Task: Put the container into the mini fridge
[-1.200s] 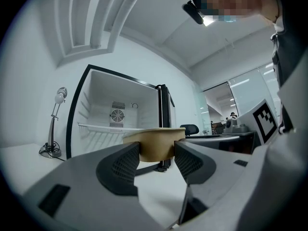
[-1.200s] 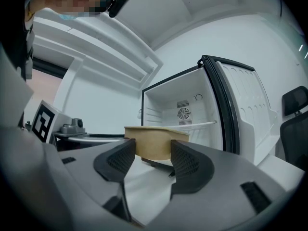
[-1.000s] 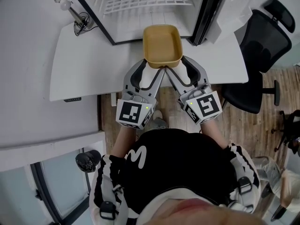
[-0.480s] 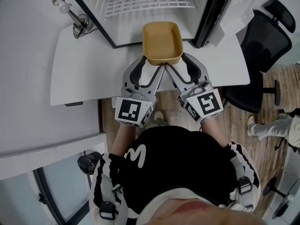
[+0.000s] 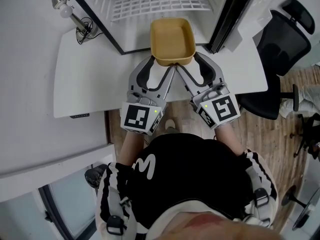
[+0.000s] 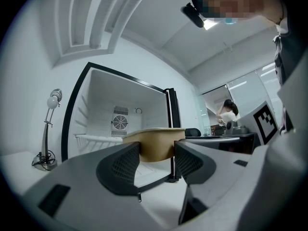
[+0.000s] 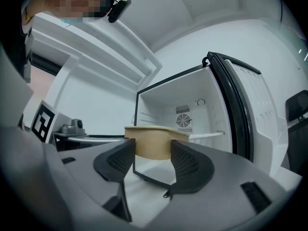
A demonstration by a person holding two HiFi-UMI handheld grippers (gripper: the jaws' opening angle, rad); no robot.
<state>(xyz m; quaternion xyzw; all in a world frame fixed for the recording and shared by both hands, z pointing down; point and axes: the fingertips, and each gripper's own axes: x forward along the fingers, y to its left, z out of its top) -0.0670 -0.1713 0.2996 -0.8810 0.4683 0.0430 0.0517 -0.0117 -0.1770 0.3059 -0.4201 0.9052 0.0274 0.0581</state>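
Observation:
A tan, empty rectangular container (image 5: pixel 172 38) hangs above the white desk (image 5: pixel 90 76), right at the mouth of the open mini fridge (image 5: pixel 159 3). My left gripper (image 5: pixel 160 66) is shut on its near left corner and my right gripper (image 5: pixel 186 66) is shut on its near right corner. In the left gripper view the container (image 6: pixel 154 142) sits between the jaws of the left gripper (image 6: pixel 156 157), with the fridge (image 6: pixel 120 112) straight behind it. The right gripper view shows the container (image 7: pixel 153 146) pinched by the right gripper (image 7: pixel 153 154) before the fridge (image 7: pixel 192 107).
The fridge door (image 5: pixel 229 15) stands open at the right. A white wire shelf (image 5: pixel 150 1) sits inside the fridge. A desk lamp (image 5: pixel 67 11) stands at the desk's far left. A black office chair (image 5: pixel 280 49) is to the right of the desk.
Both grippers have carried the container a little farther forward, so its far end now reaches over the fridge's threshold.

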